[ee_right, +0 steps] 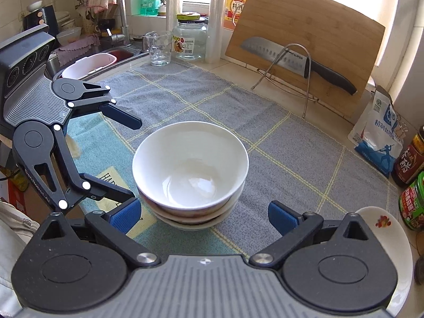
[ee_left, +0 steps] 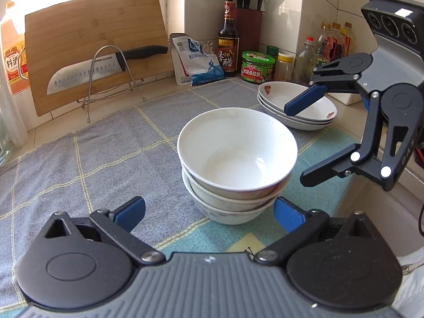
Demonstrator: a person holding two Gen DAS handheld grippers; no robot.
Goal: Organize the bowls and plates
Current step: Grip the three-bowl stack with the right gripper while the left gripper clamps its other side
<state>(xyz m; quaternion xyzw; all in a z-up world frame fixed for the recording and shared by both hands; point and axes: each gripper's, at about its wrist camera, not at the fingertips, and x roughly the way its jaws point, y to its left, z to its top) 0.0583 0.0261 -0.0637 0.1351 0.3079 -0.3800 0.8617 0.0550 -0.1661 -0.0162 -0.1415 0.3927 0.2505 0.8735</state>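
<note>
A stack of three white bowls [ee_left: 235, 164] stands on the checked cloth [ee_left: 106, 148]; it also shows in the right wrist view [ee_right: 190, 169]. A stack of white plates with red flower marks [ee_left: 299, 106] sits behind it to the right, and one plate's edge [ee_right: 384, 228] shows in the right wrist view. My left gripper [ee_left: 209, 212] is open and empty, its blue pads just short of the bowls on either side. My right gripper [ee_right: 204, 217] is open and empty, facing the bowls from the other side; it also appears in the left wrist view [ee_left: 304, 143].
A wooden cutting board [ee_left: 95, 47] leans on a wire rack with a large knife [ee_left: 106, 66]. Sauce bottles, jars and a salt bag [ee_left: 196, 61] line the back wall. A glass jar [ee_right: 189, 39], a cup and a sink [ee_right: 106, 58] lie to the left.
</note>
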